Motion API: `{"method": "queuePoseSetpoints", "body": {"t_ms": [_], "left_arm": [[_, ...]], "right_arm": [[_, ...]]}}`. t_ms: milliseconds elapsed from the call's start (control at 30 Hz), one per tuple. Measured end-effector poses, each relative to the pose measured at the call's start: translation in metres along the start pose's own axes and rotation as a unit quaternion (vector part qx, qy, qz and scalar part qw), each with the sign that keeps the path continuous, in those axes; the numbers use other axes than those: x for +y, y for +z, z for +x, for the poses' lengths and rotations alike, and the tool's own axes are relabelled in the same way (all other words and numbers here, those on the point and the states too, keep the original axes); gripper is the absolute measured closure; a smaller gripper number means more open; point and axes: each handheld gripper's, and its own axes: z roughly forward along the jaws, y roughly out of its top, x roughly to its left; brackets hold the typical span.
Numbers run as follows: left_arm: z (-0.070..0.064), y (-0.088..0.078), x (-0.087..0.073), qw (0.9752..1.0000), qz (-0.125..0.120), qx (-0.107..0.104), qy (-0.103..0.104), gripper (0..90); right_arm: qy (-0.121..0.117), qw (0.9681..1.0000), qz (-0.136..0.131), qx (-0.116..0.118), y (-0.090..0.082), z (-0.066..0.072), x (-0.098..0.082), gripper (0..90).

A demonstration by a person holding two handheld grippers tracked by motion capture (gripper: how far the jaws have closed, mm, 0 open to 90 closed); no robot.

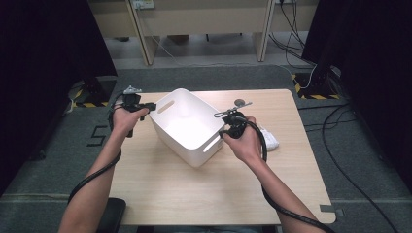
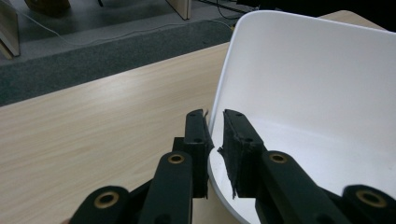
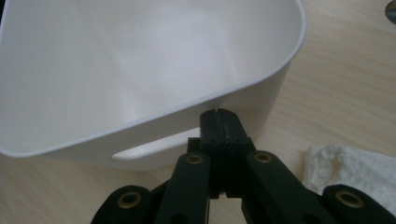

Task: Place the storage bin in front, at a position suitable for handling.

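A white plastic bin (image 1: 180, 145) with slot handles stands at an angle in the middle of the wooden table (image 1: 194, 194). My left gripper (image 1: 151, 105) is at its left end. In the left gripper view one jaw is outside the wall and one inside, and the gripper (image 2: 215, 116) is shut on the bin's rim (image 2: 243, 28). My right gripper (image 1: 223, 132) is at the bin's right end. Its jaws (image 3: 218, 114) are pressed together with nothing between them, tips against the outer wall just under the rim (image 3: 261, 79), right of the handle slot (image 3: 140, 150). The bin looks empty.
A crumpled white cloth (image 1: 269, 138) lies on the table behind my right hand, also seen as cloth (image 3: 355, 172) at the lower right. A small round grey disc (image 1: 239, 102) sits near the table's far edge. Cables and desk legs are on the floor beyond.
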Motion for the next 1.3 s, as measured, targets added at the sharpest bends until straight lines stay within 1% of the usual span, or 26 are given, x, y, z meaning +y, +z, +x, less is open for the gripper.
{"method": "queuePoseSetpoints", "body": {"t_ms": [67,100,133,233,300,400,467,500,533,567,600,633,667,700,733,800,867,900,933,967,1033,1067,1133,1167,1233,1300], "left_arm": [[0.0,-0.004,-0.002,1.0,0.002,0.001,-0.004,79.3],[0.0,-0.004,-0.002,1.0,0.002,0.001,-0.004,79.3],[0.0,-0.009,-0.006,0.9999,0.003,-0.001,-0.01,79.2],[-0.002,-0.015,-0.012,0.9997,0.0,-0.001,-0.025,78.6],[-0.003,-0.02,-0.015,0.9996,0.002,0.002,-0.028,78.2],[-0.007,-0.025,-0.02,0.9993,0.001,0.009,-0.035,76.8],[-0.008,-0.028,-0.023,0.9993,0.0,0.008,-0.036,75.2],[-0.01,-0.03,-0.026,0.9992,-0.006,0.002,-0.04,74.3],[-0.01,-0.031,-0.028,0.9992,-0.007,0.001,-0.039,73.4],[-0.011,-0.032,-0.029,0.9992,-0.008,0.0,-0.04,72.7],[-0.011,-0.033,-0.029,0.9992,-0.009,0.0,-0.038,72.3],[-0.011,-0.033,-0.029,0.9992,-0.009,0.0,-0.038,71.9],[-0.013,-0.034,-0.029,0.9994,-0.006,0.005,-0.035,71.4],[-0.013,-0.034,-0.029,0.9994,-0.006,0.005,-0.035,71.3],[-0.014,-0.034,-0.03,0.9994,-0.006,0.007,-0.033,71.2],[-0.017,-0.037,-0.031,0.9994,-0.005,0.008,-0.034,71.0],[-0.018,-0.038,-0.033,0.9993,-0.008,0.006,-0.036,70.7],[-0.019,-0.038,-0.033,0.9993,-0.009,0.008,-0.034,70.6],[-0.019,-0.039,-0.034,0.9993,-0.009,0.01,-0.034,70.6],[-0.02,-0.04,-0.034,0.9994,-0.007,0.013,-0.032,70.6],[-0.022,-0.041,-0.034,0.9995,-0.006,0.016,-0.028,70.5],[-0.022,-0.041,-0.034,0.9995,-0.006,0.016,-0.028,70.5],[-0.022,-0.042,-0.035,0.9994,-0.01,0.017,-0.028,71.0],[-0.022,-0.042,-0.035,0.9995,-0.009,0.017,-0.026,71.0],[-0.022,-0.042,-0.035,0.9994,-0.009,0.018,-0.026,71.3],[-0.023,-0.042,-0.034,0.9994,-0.009,0.022,-0.023,71.3]], "right_arm": [[0.006,0.9999,-0.005,-0.01,0.004,-0.004,0.006,90.0],[0.006,0.9999,-0.005,-0.01,0.004,-0.004,0.006,90.0],[0.016,0.9996,-0.011,-0.022,0.008,-0.01,0.013,89.8],[0.035,0.9984,-0.023,-0.039,0.016,-0.019,0.024,88.5],[0.037,0.9975,-0.03,-0.053,0.021,-0.024,0.031,87.1],[0.041,0.9967,-0.032,-0.063,0.027,-0.029,0.039,81.8],[0.043,0.9964,-0.033,-0.065,0.028,-0.03,0.041,80.2],[0.046,0.9958,-0.035,-0.072,0.027,-0.033,0.043,76.9],[0.052,0.9956,-0.036,-0.069,0.025,-0.033,0.043,76.3],[0.054,0.9953,-0.037,-0.071,0.022,-0.032,0.043,75.3],[0.053,0.995,-0.045,-0.072,0.018,-0.031,0.043,73.5],[0.053,0.995,-0.045,-0.072,0.018,-0.031,0.043,73.5],[0.063,0.994,-0.057,-0.07,0.008,-0.028,0.042,71.7],[0.063,0.994,-0.057,-0.07,0.008,-0.028,0.042,71.7],[0.069,0.9935,-0.063,-0.066,0.001,-0.024,0.041,70.0],[0.072,0.9941,-0.06,-0.054,-0.003,-0.019,0.039,69.0],[0.069,0.9954,-0.043,-0.05,-0.003,-0.013,0.037,68.2],[0.071,0.9957,-0.038,-0.046,-0.001,-0.01,0.035,70.2],[0.071,0.9953,-0.034,-0.056,0.0,-0.008,0.035,70.0],[0.064,0.9955,-0.032,-0.061,0.001,-0.007,0.035,71.2],[0.076,0.9951,-0.028,-0.057,0.001,-0.007,0.036,71.3],[0.076,0.9951,-0.028,-0.057,0.001,-0.007,0.036,71.3],[0.095,0.9937,-0.036,-0.047,-0.003,-0.01,0.038,70.1],[0.098,0.9933,-0.041,-0.047,-0.004,-0.01,0.038,70.0],[0.099,0.9932,-0.042,-0.045,-0.005,-0.009,0.039,69.6],[0.09,0.9945,-0.033,-0.041,-0.002,-0.005,0.038,68.5]]}}
